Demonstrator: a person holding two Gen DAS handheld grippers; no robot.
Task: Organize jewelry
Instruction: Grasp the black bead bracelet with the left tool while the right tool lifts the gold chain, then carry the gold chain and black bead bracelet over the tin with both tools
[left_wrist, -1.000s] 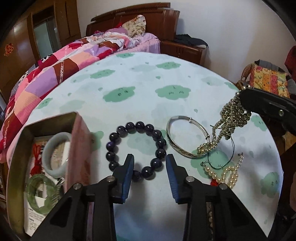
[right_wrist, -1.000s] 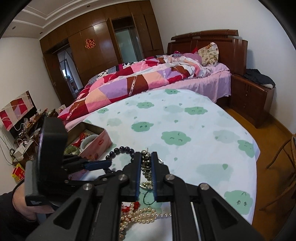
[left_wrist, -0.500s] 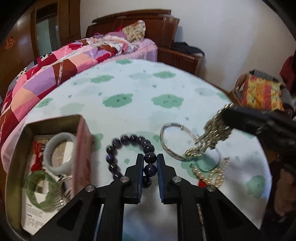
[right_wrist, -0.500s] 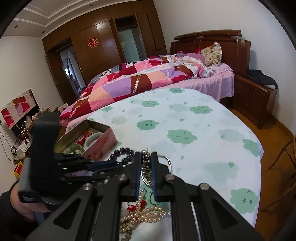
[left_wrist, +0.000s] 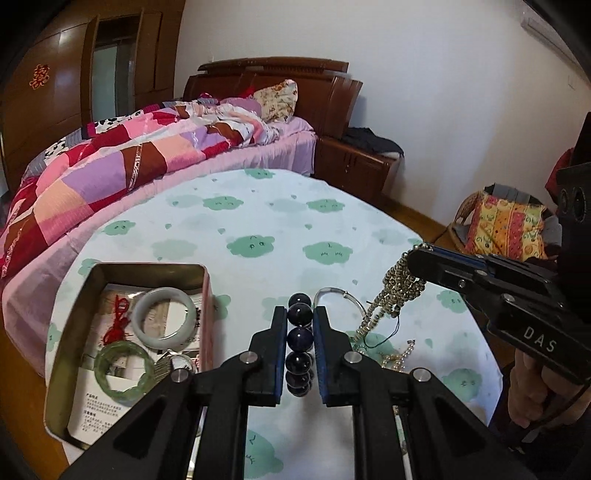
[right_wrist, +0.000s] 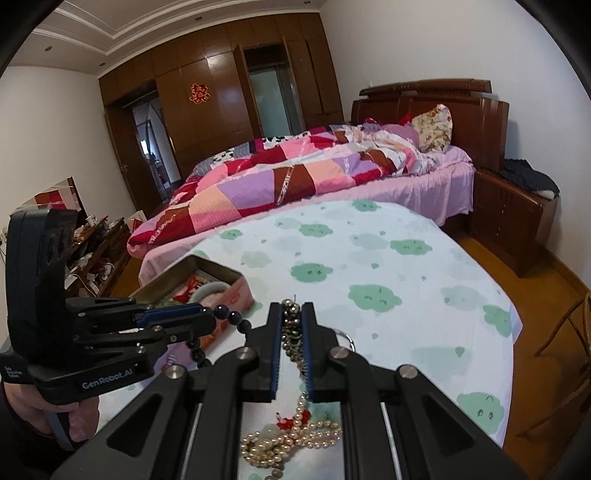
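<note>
My left gripper (left_wrist: 300, 314) is shut on a dark purple bead bracelet (left_wrist: 299, 341) and holds it above the table; it also shows in the right wrist view (right_wrist: 236, 321). My right gripper (right_wrist: 291, 310) is shut on a silver bead chain (right_wrist: 291, 332), which hangs from it in the left wrist view (left_wrist: 399, 284). An open tin box (left_wrist: 74, 295) at the left holds a pale jade bangle (left_wrist: 164, 317), a green bangle (left_wrist: 123, 371) and a red cord. A silver bangle (left_wrist: 340, 293) and a pearl string (right_wrist: 291, 439) lie on the table.
The round table has a white cloth with green clouds (left_wrist: 251, 243). A bed with a patchwork quilt (left_wrist: 110, 166) stands behind it. A chair with a patterned cushion (left_wrist: 506, 225) is at the right. A wooden nightstand (right_wrist: 513, 218) is beside the bed.
My left gripper closed on the purple bead bracelet and lifted it off the table. My right gripper kept hold of the silver chain and rose a little.
</note>
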